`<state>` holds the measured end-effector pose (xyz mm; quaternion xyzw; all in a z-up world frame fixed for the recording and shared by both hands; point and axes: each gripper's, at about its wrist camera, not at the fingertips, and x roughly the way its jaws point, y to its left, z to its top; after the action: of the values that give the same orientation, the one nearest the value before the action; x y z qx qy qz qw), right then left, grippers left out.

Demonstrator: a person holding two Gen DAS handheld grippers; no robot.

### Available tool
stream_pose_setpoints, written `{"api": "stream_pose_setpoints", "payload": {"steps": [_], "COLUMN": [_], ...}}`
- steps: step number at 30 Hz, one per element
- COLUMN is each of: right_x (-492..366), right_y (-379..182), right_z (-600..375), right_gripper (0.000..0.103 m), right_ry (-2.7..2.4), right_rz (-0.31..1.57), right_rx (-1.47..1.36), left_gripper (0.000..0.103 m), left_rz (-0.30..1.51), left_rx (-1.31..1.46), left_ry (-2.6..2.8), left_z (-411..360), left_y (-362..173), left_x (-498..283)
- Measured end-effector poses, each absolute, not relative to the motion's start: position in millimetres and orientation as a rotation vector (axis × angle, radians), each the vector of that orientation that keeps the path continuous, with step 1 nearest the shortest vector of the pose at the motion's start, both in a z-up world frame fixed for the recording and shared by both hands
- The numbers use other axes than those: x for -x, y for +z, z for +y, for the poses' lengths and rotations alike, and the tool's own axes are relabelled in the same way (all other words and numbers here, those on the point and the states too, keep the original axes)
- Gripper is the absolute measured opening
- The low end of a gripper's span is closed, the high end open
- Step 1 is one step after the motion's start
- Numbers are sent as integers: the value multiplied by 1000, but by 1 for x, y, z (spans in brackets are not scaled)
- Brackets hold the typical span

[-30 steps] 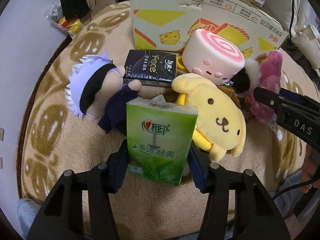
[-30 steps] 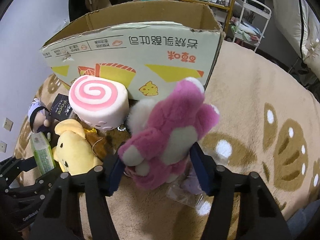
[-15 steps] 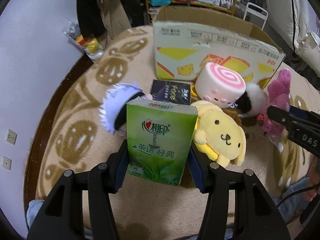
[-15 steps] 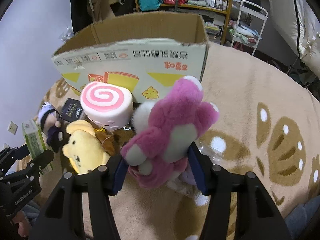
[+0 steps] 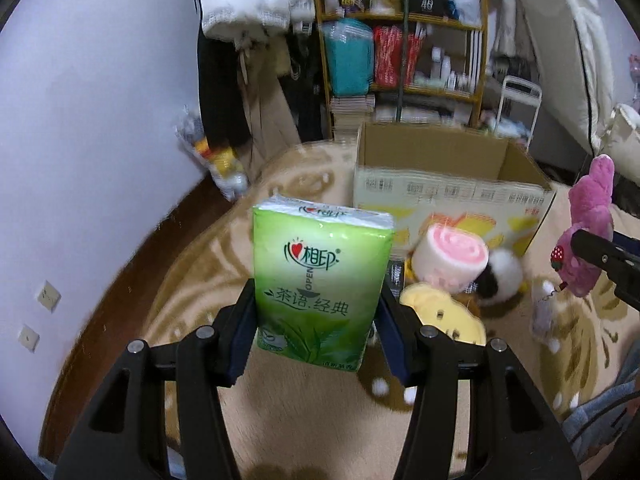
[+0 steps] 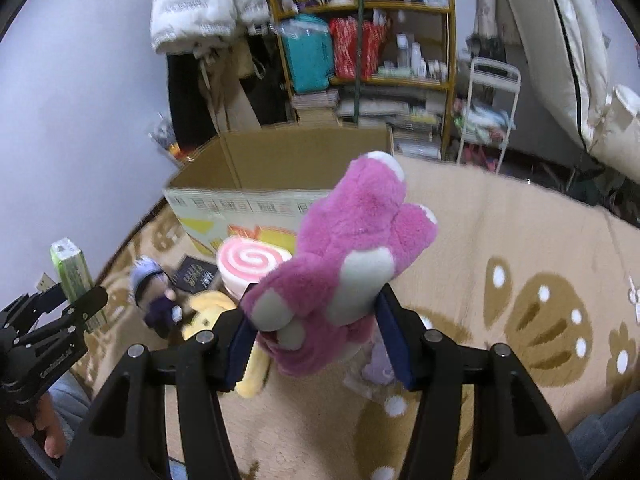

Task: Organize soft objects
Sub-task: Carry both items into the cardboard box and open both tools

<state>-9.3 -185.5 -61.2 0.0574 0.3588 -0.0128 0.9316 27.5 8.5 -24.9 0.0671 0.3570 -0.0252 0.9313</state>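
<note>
My left gripper [image 5: 316, 332] is shut on a green tissue pack [image 5: 320, 280] and holds it high above the rug. My right gripper [image 6: 316, 336] is shut on a pink plush bear [image 6: 344, 272], also lifted; the bear shows at the right of the left wrist view [image 5: 588, 232]. An open cardboard box [image 5: 448, 184] stands behind the pile, also in the right wrist view [image 6: 280, 184]. On the rug lie a pink swirl roll plush [image 5: 452, 260], a yellow dog plush [image 5: 440, 316], a white-haired doll [image 6: 154, 296] and a black tissue pack [image 6: 196, 276].
A beige patterned rug [image 6: 520, 280] covers the floor. A shelf full of goods [image 6: 360, 40] and a white cart [image 6: 488, 112] stand behind the box. A small bagged purple toy [image 6: 376, 364] lies under the right gripper. The wall [image 5: 80, 120] is on the left.
Both grippers have risen well above the rug with their loads. The toy pile and box now look smaller and lower, and the box's open inside has come into sight.
</note>
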Motion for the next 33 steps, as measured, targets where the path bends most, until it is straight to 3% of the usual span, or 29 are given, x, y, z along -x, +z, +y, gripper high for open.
{"api": "stream_pose_setpoints", "payload": {"steps": [13, 33], "right_x": [30, -17], "right_y": [-3, 17], "right_z": [-165, -178], "right_gripper": [60, 60], "right_ry": [-59, -120], "right_rz": [427, 274], "right_rx": [2, 56], "left_gripper": [54, 54], "left_rz": [460, 368], "left_rx": [-210, -235], "left_ry": [-106, -116], "left_z": [-18, -44], "left_y": [36, 64], "left_x": [-15, -82]}}
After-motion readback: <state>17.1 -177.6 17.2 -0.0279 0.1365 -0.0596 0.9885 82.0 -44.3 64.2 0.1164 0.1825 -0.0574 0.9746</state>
